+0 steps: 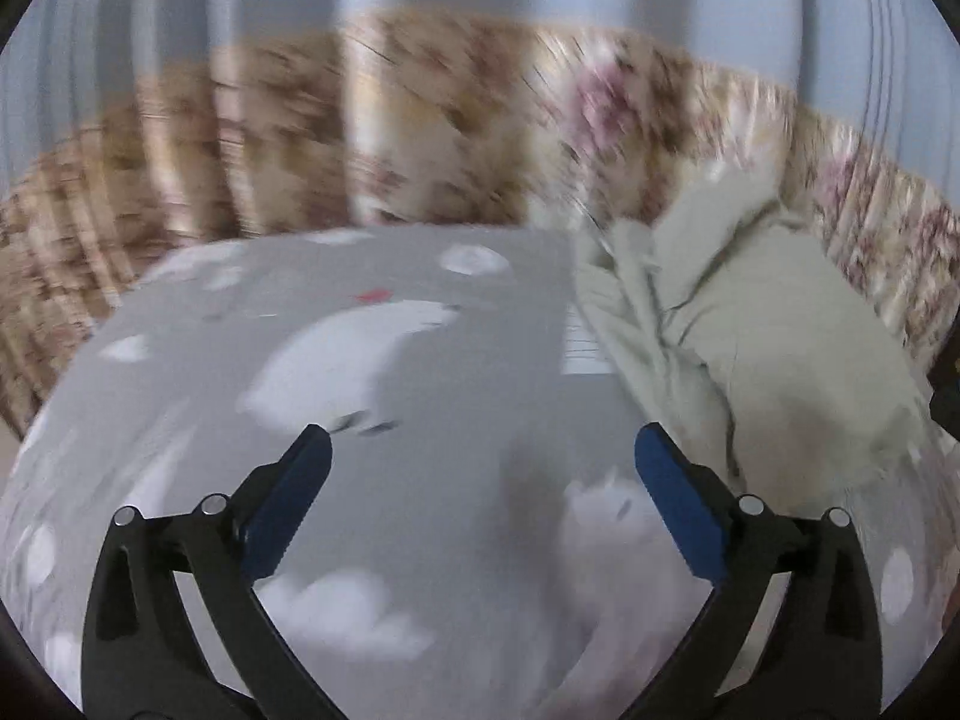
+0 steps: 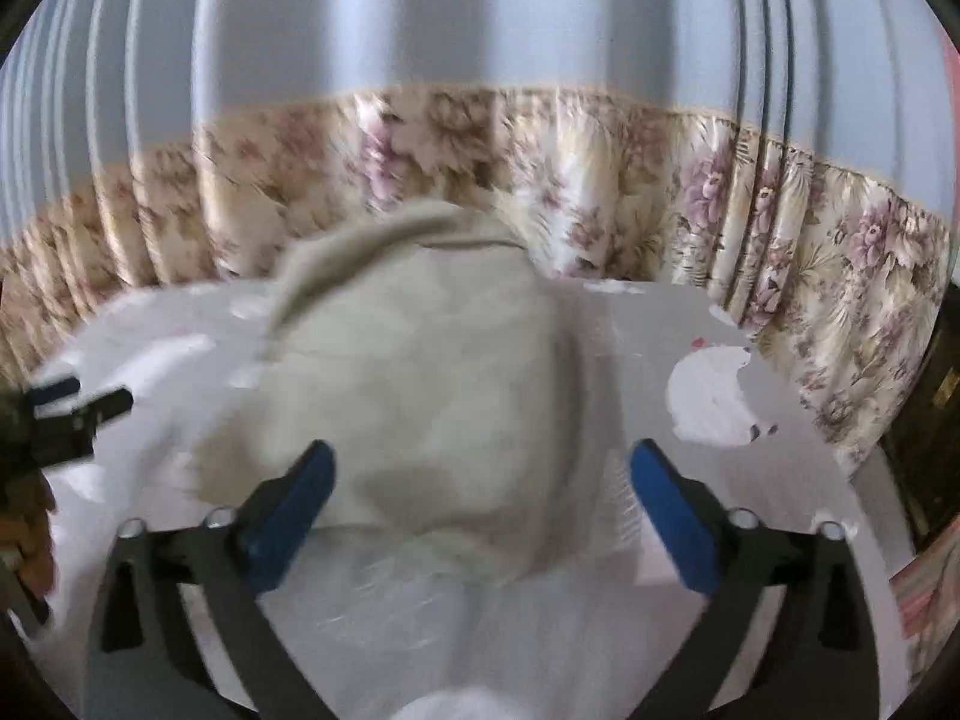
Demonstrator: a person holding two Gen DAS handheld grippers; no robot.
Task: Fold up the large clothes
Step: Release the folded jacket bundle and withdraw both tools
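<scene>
A cream-white garment [image 1: 768, 330] lies crumpled on a grey sheet with white animal prints [image 1: 372, 360]. In the left wrist view it is to the right of my left gripper [image 1: 483, 441], which is open and empty over the bare sheet. In the right wrist view the garment [image 2: 420, 390] is heaped straight ahead, and my right gripper [image 2: 480, 459] is open with its blue fingertips [image 2: 312, 468] at the garment's near edge. The left gripper also shows at the far left of the right wrist view [image 2: 78, 396]. Both views are blurred.
A floral curtain [image 2: 780, 228] with a blue-grey upper part [image 2: 480, 12] hangs behind the bed. A dark piece of furniture [image 2: 936, 420] stands at the right edge. Grey sheet [image 2: 720, 396] shows to the right of the garment.
</scene>
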